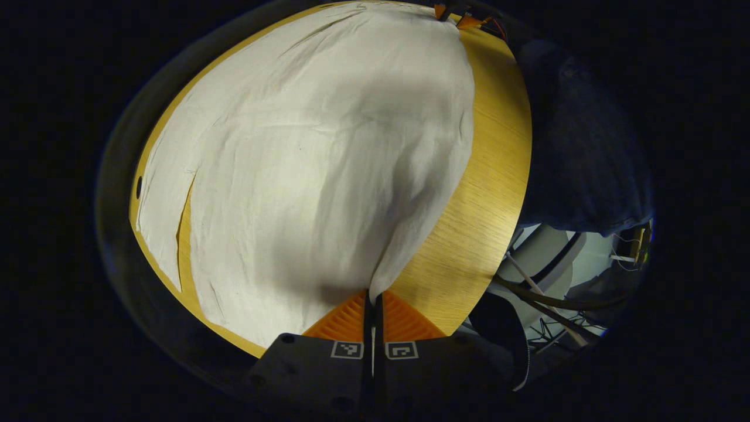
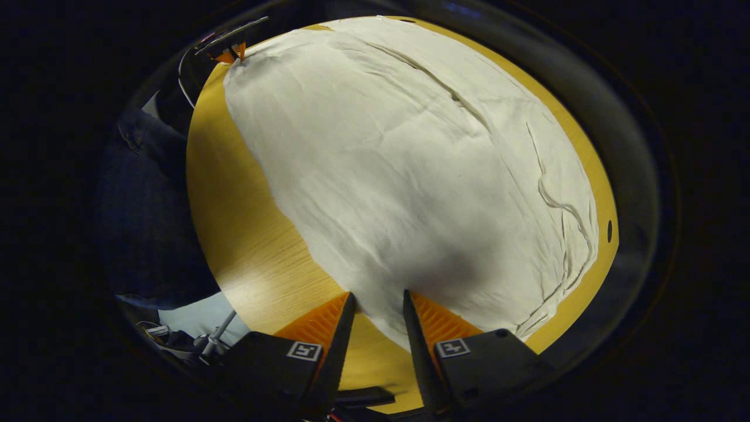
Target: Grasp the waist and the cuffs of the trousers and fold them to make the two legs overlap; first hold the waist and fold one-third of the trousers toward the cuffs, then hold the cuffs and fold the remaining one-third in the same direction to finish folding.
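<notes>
Cream trousers (image 1: 316,146) lie spread flat over most of a wooden table (image 1: 486,193). My left gripper (image 1: 373,299) is shut on their near edge, and the cloth rises in a small peak into the pinched fingers. In the right gripper view the trousers (image 2: 410,164) stretch away from my right gripper (image 2: 378,302), which stands open with the cloth's edge lying between its fingers, just above the table (image 2: 234,193). The left gripper (image 2: 231,51) shows far off at the cloth's opposite corner. The right gripper (image 1: 457,13) shows small at the top of the left gripper view.
A person in dark clothing (image 1: 580,146) stands against the table's long side, also seen as dark clothing (image 2: 146,223). Cables and a white frame (image 1: 551,275) lie below the table edge. A small hole (image 2: 609,230) sits near the far rim.
</notes>
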### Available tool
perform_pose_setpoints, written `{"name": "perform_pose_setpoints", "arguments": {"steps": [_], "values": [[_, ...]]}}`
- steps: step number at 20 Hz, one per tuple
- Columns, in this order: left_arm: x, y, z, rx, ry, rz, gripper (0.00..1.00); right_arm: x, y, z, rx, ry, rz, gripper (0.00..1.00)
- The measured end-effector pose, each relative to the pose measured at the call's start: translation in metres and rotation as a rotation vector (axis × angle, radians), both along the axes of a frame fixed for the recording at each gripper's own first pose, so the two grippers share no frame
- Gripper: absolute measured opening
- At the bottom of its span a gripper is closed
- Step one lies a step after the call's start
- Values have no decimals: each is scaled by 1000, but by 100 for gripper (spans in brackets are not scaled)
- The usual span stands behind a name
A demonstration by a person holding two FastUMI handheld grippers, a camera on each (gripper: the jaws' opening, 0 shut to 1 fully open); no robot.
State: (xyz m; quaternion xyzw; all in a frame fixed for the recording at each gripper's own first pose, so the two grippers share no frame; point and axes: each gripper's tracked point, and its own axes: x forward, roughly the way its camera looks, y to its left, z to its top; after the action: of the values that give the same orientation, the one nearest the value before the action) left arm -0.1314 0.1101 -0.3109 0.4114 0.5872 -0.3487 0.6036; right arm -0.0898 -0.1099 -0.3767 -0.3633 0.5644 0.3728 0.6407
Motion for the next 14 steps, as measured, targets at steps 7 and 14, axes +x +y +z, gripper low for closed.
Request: {"name": "perform_pose_setpoints", "arguments": {"steps": [7, 14], "values": [[0, 2, 0, -15, -3, 25, 0, 11, -6, -1, -24, -56, -85, 3], [21, 5, 19, -4, -104, 134, 0, 34, 0, 28, 31, -220, -212, 3]]}}
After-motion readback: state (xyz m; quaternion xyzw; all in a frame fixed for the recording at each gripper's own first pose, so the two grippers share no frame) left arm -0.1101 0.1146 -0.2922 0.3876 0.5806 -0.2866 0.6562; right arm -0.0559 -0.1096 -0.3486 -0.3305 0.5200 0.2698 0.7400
